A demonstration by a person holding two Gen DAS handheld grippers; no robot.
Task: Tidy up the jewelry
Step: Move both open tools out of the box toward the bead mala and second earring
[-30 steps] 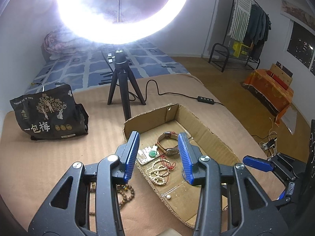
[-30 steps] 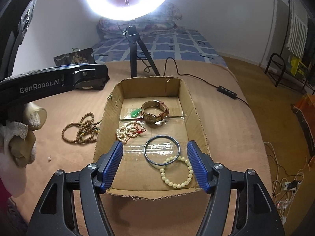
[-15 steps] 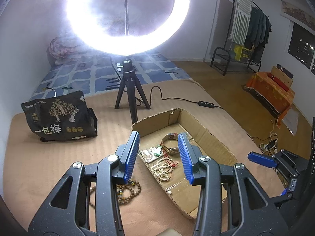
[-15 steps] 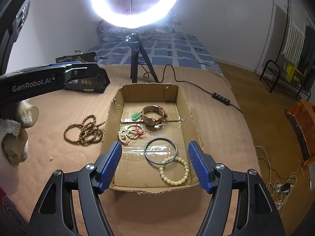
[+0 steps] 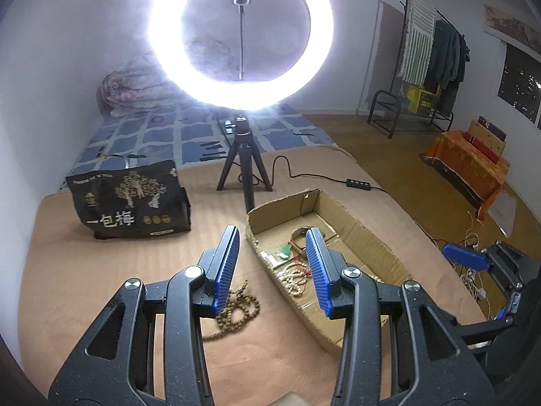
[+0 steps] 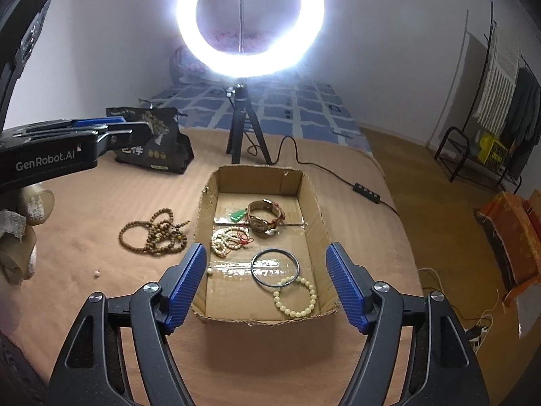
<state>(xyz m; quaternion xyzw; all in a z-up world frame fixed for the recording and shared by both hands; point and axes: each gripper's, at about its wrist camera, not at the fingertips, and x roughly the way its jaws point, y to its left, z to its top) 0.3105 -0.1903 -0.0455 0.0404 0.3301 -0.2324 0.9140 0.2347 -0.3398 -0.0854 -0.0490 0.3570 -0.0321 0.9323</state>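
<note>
You've got brown wooden beads [image 6: 154, 233] on the tan cover [image 6: 101, 203], pale green bracelet [image 6: 296, 296] in the plain cardboard box [image 6: 312, 203], blue-checked bedding [image 5: 162, 135] behind.

Lit white ring light [image 5: 240, 39] on a black tripod [image 5: 244, 169], straight ahead beyond the jaws; small phone clamp at its centre. Black cable with inline switch [image 5: 359, 182] trailing to the right of the jaws. Tan ribbed bed cover [image 5: 84, 270] beneath; blue-and-white checked sheet [image 5: 189, 135] farther off, rolled floral quilt [image 5: 132, 89] against the plain white wall [image 5: 77, 34]. Black printed bag [image 5: 128, 199] ahead-left. Wooden floor [image 5: 399, 155] to the right, black metal clothes rack [image 5: 429, 67] hung with garments, orange-draped low box [image 5: 470, 162], dark window [image 5: 520, 77] at far right.
</note>
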